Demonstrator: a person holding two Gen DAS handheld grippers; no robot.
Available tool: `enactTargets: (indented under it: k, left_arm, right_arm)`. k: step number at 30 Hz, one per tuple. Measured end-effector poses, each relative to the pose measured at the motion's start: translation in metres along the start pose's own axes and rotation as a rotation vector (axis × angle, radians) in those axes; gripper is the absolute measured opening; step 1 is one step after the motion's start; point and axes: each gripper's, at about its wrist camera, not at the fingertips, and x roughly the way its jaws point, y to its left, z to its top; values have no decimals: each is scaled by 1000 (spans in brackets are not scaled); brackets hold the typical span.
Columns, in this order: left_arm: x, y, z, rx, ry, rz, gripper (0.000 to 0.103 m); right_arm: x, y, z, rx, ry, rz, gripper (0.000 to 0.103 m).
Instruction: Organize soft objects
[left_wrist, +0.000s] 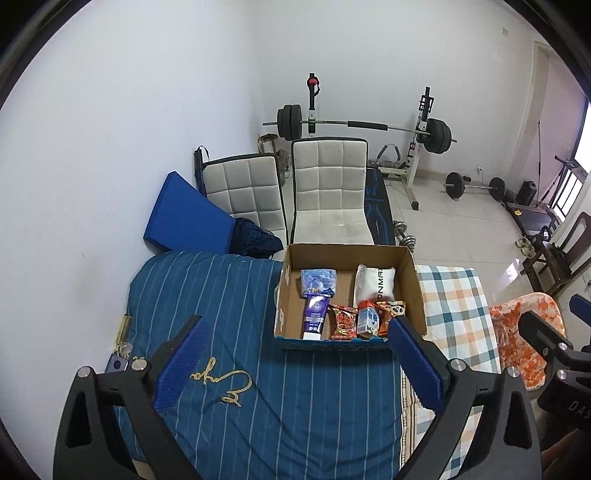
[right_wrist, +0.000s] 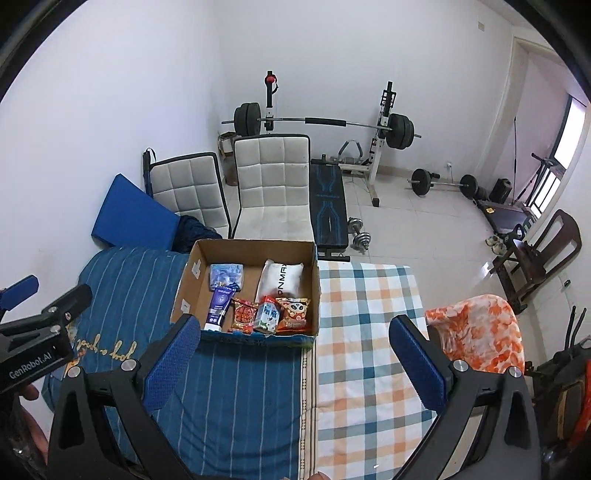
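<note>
Behind the cardboard box (left_wrist: 412, 280) stand two chairs (left_wrist: 328, 192).

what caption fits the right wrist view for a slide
Open right tool hovers over the bedding, facing a cardboard box already holding a tube, milk carton and snack packets.

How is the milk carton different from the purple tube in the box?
The milk carton is a short, blocky box, while the purple tube is long and slim. The milk carton is white with red and green parts; the purple tube is purple with a white cap end. The milk carton stands between two snack packets, but the purple tube lies further left, below a blue packet. Both sit in the cardboard box, near its front wall.
</note>
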Motion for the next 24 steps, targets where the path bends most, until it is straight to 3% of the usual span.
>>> enactTargets:
  k: [24]
  left_arm:
    - [0, 4, -10, 1, 5, -1, 99]
  right_arm:
    - [-4, 8, -9, -6, -1, 20, 103]
